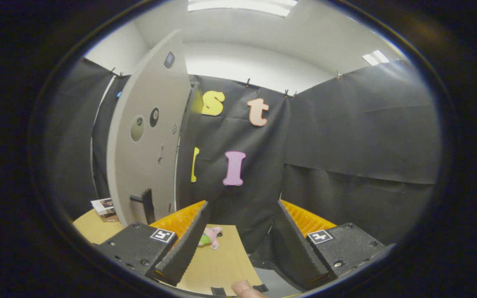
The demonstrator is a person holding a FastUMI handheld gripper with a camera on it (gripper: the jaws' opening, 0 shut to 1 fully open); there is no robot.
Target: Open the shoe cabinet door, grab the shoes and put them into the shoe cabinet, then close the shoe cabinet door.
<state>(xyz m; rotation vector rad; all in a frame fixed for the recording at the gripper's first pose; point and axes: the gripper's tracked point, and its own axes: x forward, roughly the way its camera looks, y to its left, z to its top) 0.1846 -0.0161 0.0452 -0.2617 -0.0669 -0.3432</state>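
Note:
My gripper (242,207) is open, with a wide gap between its two black ridged fingers (184,248) and nothing held. It is raised above the wooden table (218,265). The tall grey shoe cabinet (147,136) stands ahead to the left of the fingers, its front panel turned toward me. A black handle (145,205) sits low on that panel, just beyond the left finger. A dark edge (189,145) runs down the panel's right side; I cannot tell whether the door is ajar.
A small pink and green toy (211,236) lies on the table just past the left finger. A small printed box (105,209) rests at the cabinet's left foot. A person's fingertip (244,289) shows at the table's near edge. Black cloth walls stand close behind.

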